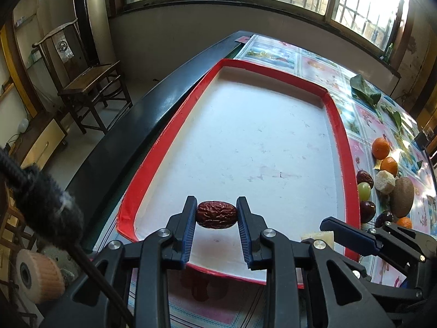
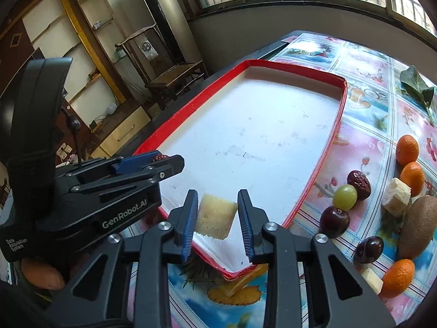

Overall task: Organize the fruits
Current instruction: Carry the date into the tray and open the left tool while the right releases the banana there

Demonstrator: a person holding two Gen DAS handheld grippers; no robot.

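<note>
My left gripper point(image 1: 216, 213) is shut on a wrinkled red date point(image 1: 216, 214), held just above the near end of the red-rimmed white tray point(image 1: 338, 125). My right gripper point(image 2: 217, 214) is shut on a pale yellow fruit chunk point(image 2: 215, 220), also over the tray's point(image 2: 338, 114) near end. In the right wrist view the left gripper point(image 2: 164, 161) stands at the left with the date point(image 2: 159, 157) barely showing. The right gripper's finger point(image 1: 352, 236) shows low right in the left wrist view, with the chunk point(image 1: 318, 239) partly hidden.
Right of the tray lie loose fruits on the patterned tablecloth point(image 2: 363, 63): oranges point(image 2: 407, 149), a green grape point(image 2: 345, 197), another date point(image 2: 359, 181), dark cherries point(image 2: 334, 221), a kiwi point(image 2: 419, 227), pale chunks point(image 2: 396, 196), green leaves point(image 2: 418, 87). A wooden chair point(image 1: 90, 82) stands beyond the table's left edge.
</note>
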